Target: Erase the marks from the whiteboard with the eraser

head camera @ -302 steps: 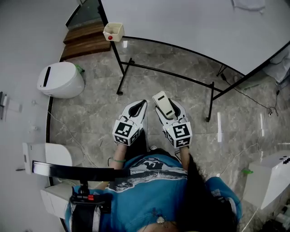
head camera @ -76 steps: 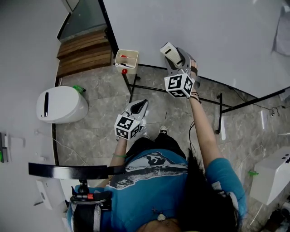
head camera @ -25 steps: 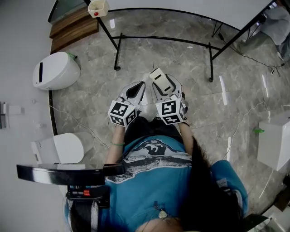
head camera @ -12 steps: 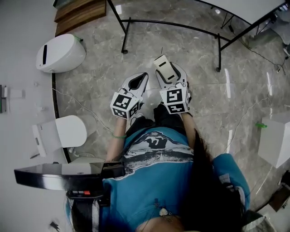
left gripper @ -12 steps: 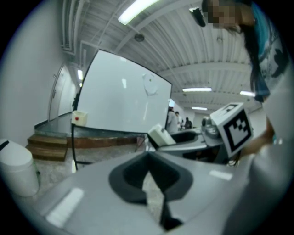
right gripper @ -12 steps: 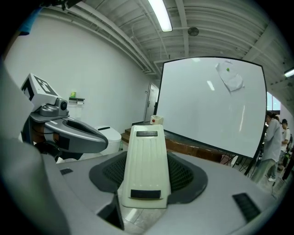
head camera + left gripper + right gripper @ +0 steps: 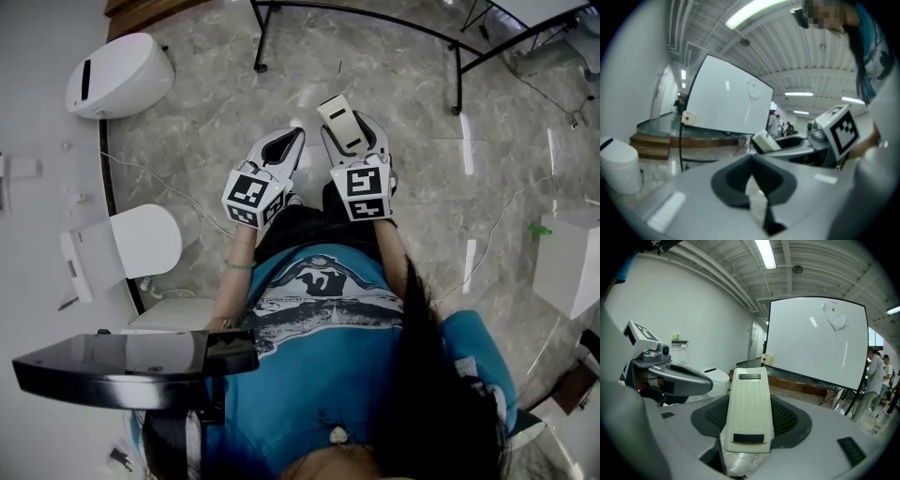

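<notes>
The eraser [image 7: 749, 380], cream with its long side pointing away, is clamped between the jaws of the right tool [image 7: 750, 401], held low in front of the person above the stone-patterned floor [image 7: 216, 122]. Just to its left, the left tool [image 7: 750, 158] has its jaws pressed together on nothing. The whiteboard [image 7: 815, 338] stands far off on its stand, with a faint mark near its upper right. A small cream box [image 7: 767, 358] hangs at its lower left corner, contents impossible to make out. A white bin [image 7: 117, 75] sits far left.
</notes>
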`<state>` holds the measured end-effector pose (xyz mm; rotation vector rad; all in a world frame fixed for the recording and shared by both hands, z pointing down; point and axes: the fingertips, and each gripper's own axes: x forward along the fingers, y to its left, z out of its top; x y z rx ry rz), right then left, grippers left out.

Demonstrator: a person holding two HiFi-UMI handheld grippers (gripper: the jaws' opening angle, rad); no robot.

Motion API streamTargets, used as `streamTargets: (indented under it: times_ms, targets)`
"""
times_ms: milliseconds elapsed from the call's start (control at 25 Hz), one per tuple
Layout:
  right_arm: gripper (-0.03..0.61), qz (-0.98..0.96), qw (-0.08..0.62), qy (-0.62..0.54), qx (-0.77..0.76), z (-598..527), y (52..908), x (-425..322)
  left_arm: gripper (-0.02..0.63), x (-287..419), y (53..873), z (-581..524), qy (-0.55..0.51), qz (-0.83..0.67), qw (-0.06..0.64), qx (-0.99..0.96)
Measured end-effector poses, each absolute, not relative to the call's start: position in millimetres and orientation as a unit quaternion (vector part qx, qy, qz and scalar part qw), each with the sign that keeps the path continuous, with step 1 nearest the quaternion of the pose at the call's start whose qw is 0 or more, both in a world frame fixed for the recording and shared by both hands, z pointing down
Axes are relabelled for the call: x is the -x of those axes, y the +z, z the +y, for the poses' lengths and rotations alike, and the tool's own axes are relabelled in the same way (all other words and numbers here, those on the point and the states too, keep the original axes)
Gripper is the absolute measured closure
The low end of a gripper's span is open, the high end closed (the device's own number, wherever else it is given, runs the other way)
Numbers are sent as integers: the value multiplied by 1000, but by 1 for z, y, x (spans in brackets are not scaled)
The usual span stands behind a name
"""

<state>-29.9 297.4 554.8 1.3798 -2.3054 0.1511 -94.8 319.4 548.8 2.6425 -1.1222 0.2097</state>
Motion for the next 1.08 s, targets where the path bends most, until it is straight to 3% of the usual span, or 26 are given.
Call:
streamTargets:
  times_ms: [320,1080]
  targets:
    - [316,-829,230,50,-507,330,556,61,609,130,547,347,54,-384,130,-913]
    - [316,-827,225,44,-513,354,553,77,609,134,545,364,33,-358,125,-924]
